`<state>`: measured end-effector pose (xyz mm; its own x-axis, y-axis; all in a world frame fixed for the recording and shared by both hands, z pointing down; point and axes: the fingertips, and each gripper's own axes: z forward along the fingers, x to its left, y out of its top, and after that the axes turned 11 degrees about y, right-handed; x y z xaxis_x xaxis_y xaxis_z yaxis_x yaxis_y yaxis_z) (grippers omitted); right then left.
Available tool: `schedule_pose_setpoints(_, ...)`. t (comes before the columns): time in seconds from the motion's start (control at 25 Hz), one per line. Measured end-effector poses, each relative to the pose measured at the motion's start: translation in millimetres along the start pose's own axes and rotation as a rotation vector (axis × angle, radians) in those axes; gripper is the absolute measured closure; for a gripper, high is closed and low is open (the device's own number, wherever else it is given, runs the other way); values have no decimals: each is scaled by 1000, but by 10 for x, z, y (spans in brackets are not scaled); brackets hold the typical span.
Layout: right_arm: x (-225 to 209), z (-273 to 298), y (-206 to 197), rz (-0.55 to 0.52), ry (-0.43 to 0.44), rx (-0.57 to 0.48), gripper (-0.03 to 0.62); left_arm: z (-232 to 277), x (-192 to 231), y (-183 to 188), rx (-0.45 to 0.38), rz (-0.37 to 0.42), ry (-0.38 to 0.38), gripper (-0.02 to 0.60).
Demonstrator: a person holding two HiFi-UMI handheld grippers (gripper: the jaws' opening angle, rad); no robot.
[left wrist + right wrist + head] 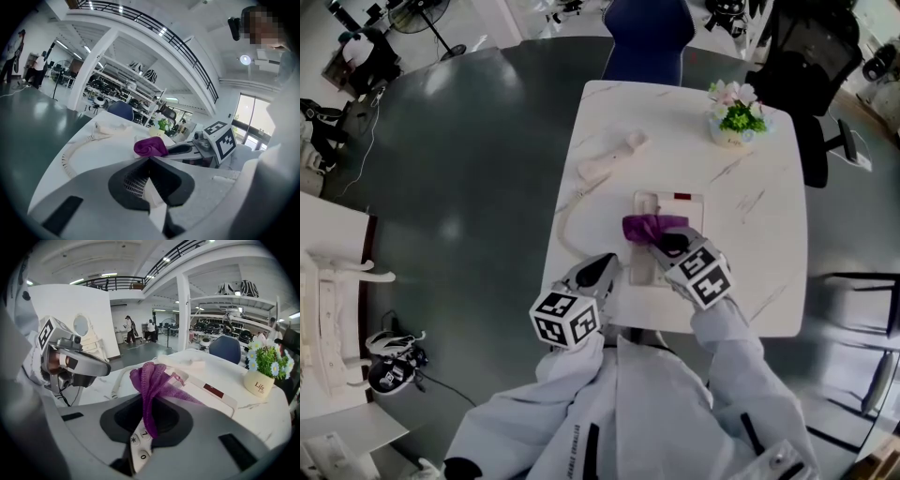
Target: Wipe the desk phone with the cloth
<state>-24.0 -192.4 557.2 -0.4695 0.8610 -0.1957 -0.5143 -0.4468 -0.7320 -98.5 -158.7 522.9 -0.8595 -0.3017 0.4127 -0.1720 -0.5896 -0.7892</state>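
**Right gripper on the phone base w/ cloth pinched: wipe under way**

The right gripper (664,244) has its jaws closed on a crumpled purple mesh cloth (652,225). In its own view the fabric runs down btwn the two jaws, and white number keys (139,446) show just beneath, so the cloth sits over the keypad.

The left gripper (600,271) is at the near-left, just beside the base's near-left corner. Its jaws are together w/ nothing seen btwn them. Whether it touches the base I can't tell.

Both work over the flat white plastic desk phone base (662,202), which lies mid-table on the white marble-look table (759,244). The cloth lies across the base's middle.

Farther left, the white handset (614,157) lies off the base on the tabletop, joined by a pale coiled cord (563,221) that curves back toward the near side. At the far right stands a small pot of flowers (733,117), and beyond the far edge a blue chair (647,37).

Step in hand, as I judge it: wiping the base top, approx. halfway through the task, handset not yet done.

Next move calls for:
- dragging the cloth across the keys w/ light downward pressure, grip firm so the fabric doesn't slip out
- poss. steadying the base w/ the left gripper, since a light base may slide
- then reaching far-left for the handset, clear of the cord
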Motion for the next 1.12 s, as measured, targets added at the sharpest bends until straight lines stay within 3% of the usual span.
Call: schedule_pose_setpoints(1.12, 407, -31, -301, 10, 59, 36, 557, -249, -144, -169, -10, -16, 2, 584)
